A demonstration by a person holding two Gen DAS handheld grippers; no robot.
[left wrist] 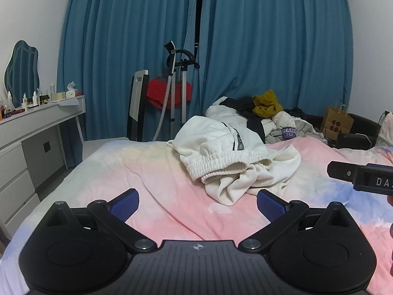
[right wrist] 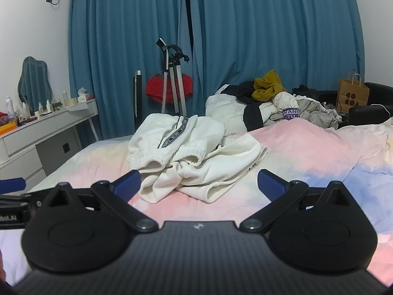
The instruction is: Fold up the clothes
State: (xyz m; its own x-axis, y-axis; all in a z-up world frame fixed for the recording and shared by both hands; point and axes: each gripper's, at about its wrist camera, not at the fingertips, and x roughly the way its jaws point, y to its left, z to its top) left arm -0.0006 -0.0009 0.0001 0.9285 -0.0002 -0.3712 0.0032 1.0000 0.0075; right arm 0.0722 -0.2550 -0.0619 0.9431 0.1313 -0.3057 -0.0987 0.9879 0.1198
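A crumpled white garment with an elastic waistband and a dark side stripe [left wrist: 228, 157] lies in a heap on the pink-and-blue bedspread [left wrist: 157, 184]; it also shows in the right wrist view [right wrist: 191, 157]. My left gripper [left wrist: 197, 204] is open and empty, hovering over the bedspread just short of the garment. My right gripper [right wrist: 199, 184] is open and empty, its blue fingertips [right wrist: 129, 180] close to the garment's near edge. The right gripper's body shows at the right edge of the left wrist view [left wrist: 361, 174].
A pile of other clothes [left wrist: 265, 113] lies at the far end of the bed. A paper bag [left wrist: 337, 123] and dark seat stand at the right. A white dresser [left wrist: 29, 132] with bottles runs along the left. A garment steamer [left wrist: 176, 86] stands before blue curtains.
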